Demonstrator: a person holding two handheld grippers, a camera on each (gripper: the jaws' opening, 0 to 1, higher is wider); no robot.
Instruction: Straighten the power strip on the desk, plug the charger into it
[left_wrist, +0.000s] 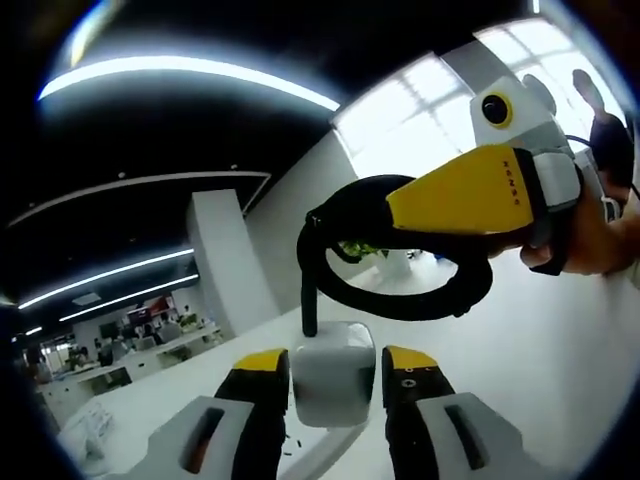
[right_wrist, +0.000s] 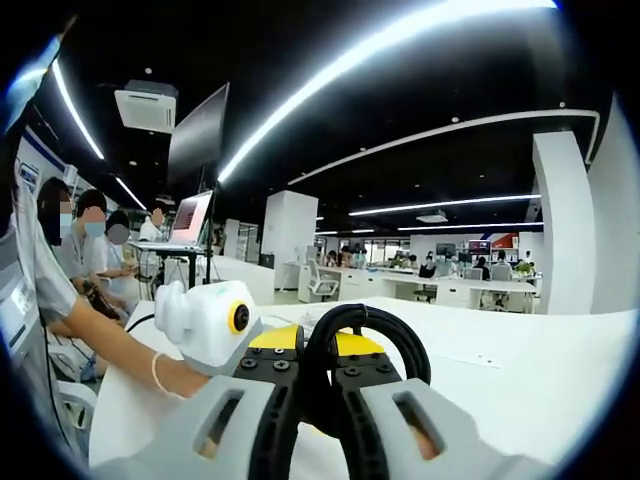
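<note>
Left tool, bottom centre of the left gripper view: clamped on the white charger, block held squarely between the yellow-tipped jaws, raised above the white surface. Prong side hidden, so facing not readable.

Just beyond the block: black cable rising from the charger's left side at centre frame and sweeping into a broad loop through the middle of the picture.

Right tool, entering from upper right of the left gripper view, closed on the far side of that loop; a hand behind it at the right edge. In the right gripper view, right tool at bottom centre pinched on the cable, loop arching up from between the jaws; left tool's white body just behind, lower left of centre, with a forearm beneath.

Farther off: long bare surface running toward the background, then office desks, monitors and seated people along the left edge and mid-distance, ceiling light strips above.

Power strip not locatable in either view, so its long axis and bearing from the charger cannot be told. Judged: left tool carrying the plug is the one to bring to the sockets; the right, merely managing cable slack, is better placed to square the strip first. Both held high, so descent needed.
</note>
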